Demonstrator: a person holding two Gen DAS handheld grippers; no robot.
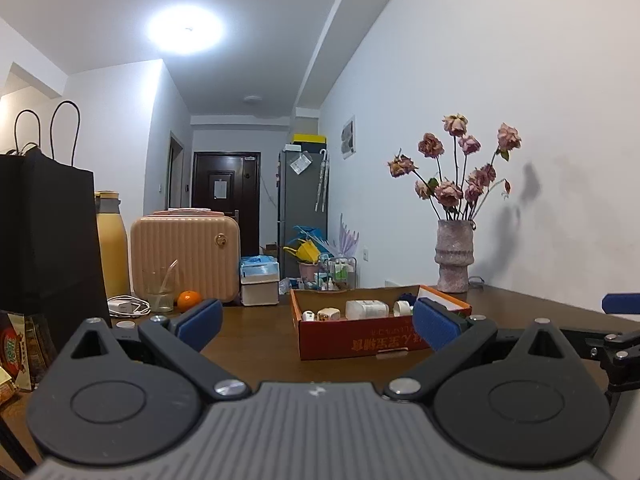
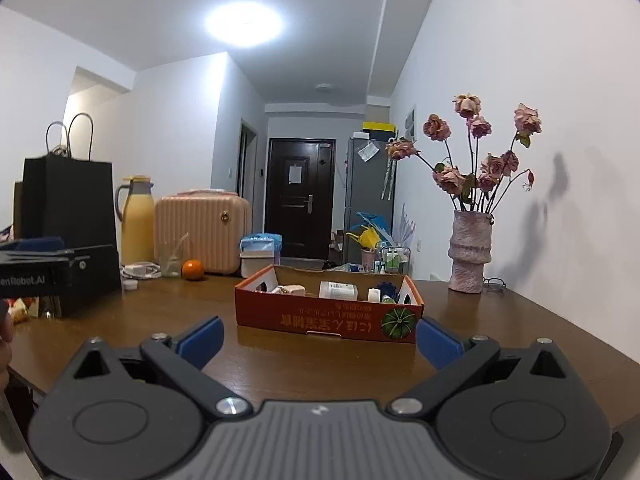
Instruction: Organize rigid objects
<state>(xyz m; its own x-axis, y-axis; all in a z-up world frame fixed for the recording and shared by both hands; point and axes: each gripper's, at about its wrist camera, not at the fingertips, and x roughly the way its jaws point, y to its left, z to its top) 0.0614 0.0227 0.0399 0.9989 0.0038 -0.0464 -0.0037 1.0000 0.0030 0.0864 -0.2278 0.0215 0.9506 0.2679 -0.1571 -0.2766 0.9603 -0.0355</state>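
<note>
A shallow orange cardboard box (image 1: 360,344) (image 2: 320,318) sits on the brown table. It holds small items: a white bottle on its side (image 1: 366,309) (image 2: 338,290), a white plug-like piece (image 1: 329,314) (image 2: 292,290) and a blue object (image 2: 386,289). My left gripper (image 1: 318,322) is open and empty just in front of the box. My right gripper (image 2: 320,340) is open and empty, also in front of the box. The right gripper's edge shows at the far right of the left wrist view (image 1: 618,344); the left gripper shows at the left of the right wrist view (image 2: 48,268).
A vase of dried roses (image 1: 454,256) (image 2: 470,250) stands at the back right by the wall. At the back left are a black paper bag (image 1: 44,232), a yellow flask (image 2: 136,220), a pink case (image 1: 186,256), a glass (image 1: 160,284), an orange (image 1: 189,300) and a white charger (image 1: 128,306).
</note>
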